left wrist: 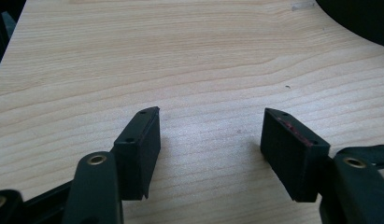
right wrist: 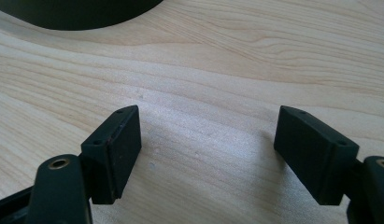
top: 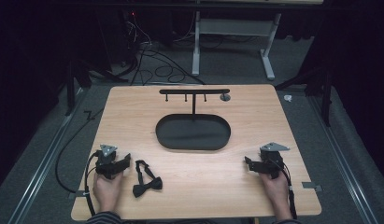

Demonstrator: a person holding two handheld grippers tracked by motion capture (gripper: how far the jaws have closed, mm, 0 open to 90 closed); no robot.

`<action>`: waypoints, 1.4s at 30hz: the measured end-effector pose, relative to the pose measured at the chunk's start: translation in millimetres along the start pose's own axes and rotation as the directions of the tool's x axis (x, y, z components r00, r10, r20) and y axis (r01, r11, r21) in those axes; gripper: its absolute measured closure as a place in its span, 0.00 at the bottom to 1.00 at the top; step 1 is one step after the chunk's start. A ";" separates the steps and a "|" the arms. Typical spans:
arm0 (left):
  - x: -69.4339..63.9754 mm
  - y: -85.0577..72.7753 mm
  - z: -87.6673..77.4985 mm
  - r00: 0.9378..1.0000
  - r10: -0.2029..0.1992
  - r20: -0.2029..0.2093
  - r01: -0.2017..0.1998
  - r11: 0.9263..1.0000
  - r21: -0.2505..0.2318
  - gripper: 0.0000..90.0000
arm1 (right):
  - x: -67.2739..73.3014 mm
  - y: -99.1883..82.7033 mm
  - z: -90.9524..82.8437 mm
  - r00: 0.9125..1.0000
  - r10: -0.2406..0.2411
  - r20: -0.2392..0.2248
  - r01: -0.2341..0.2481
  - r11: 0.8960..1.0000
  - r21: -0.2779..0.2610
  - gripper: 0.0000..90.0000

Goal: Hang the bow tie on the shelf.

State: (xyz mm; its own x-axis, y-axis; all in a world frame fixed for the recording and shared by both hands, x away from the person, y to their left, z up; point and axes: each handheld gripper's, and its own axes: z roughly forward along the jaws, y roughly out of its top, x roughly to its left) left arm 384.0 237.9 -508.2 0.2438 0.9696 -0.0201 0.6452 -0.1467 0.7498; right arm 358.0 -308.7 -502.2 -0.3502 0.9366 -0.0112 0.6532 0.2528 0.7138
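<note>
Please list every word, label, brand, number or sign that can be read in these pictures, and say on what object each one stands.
None: no readable text on the table, the black tray, the rack, the bow tie or either hand-held gripper (left, right).

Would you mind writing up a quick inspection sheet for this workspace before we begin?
Surface: light wooden table, bare between both sets of jaws.
Job's things: black bow tie lies flat near the left gripper; black oval tray at centre, with a T-shaped hook stand rising at its far edge.
Clutter: small round grey piece by the stand.
Grippers: left gripper and right gripper rest on the table, jaws wide apart, holding nothing.
Cables: one trails from each gripper; loose loops on the floor beyond.
Surroundings: grey carpet, white frame legs, dark room.
</note>
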 end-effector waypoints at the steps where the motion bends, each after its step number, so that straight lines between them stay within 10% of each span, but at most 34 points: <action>1: 0.0 0.0 0.0 1.000 0.000 0.001 0.000 1.000 0.000 0.42 | 0.0 0.0 0.0 1.000 0.000 0.000 0.000 1.000 0.000 0.27; 42: -1.3 -0.3 -0.6 1.000 -0.009 -0.005 0.009 1.000 0.001 0.43 | -0.7 -0.5 -0.2 1.000 0.012 0.017 -0.011 1.000 -0.002 0.26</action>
State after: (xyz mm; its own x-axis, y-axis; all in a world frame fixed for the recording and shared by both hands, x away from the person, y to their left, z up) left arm 383.1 236.7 -508.0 0.2341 0.9719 -0.0233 0.6482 -0.1381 0.7488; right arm 357.8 -309.5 -502.4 -0.3310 0.9435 -0.0151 0.6559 0.2416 0.7151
